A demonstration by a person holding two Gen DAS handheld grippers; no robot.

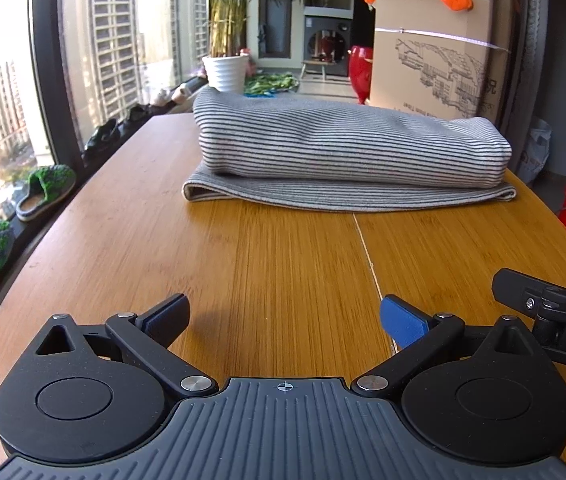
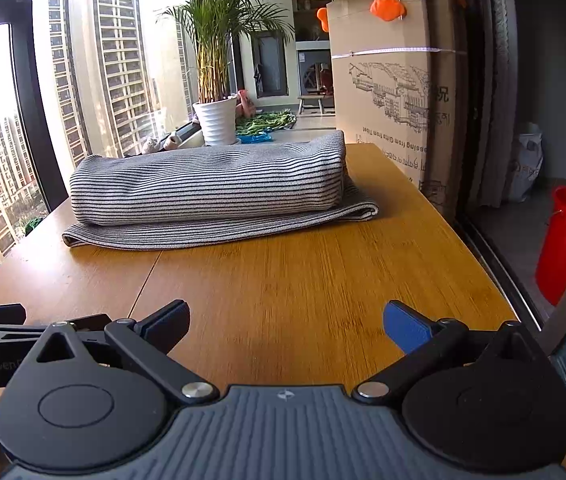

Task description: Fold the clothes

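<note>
Both grippers low over near table edge, jaws apart, empty.

Left gripper (image 1: 285, 316) and right gripper (image 2: 287, 320) level, side by side, pointing at folded striped garment (image 1: 347, 152) lying well ahead on far half of wooden table (image 1: 283, 264). Soft grey knit, thin dark stripes, thick rounded fold atop flatter layer. Bamboo-grain tabletop, smooth.
</note>
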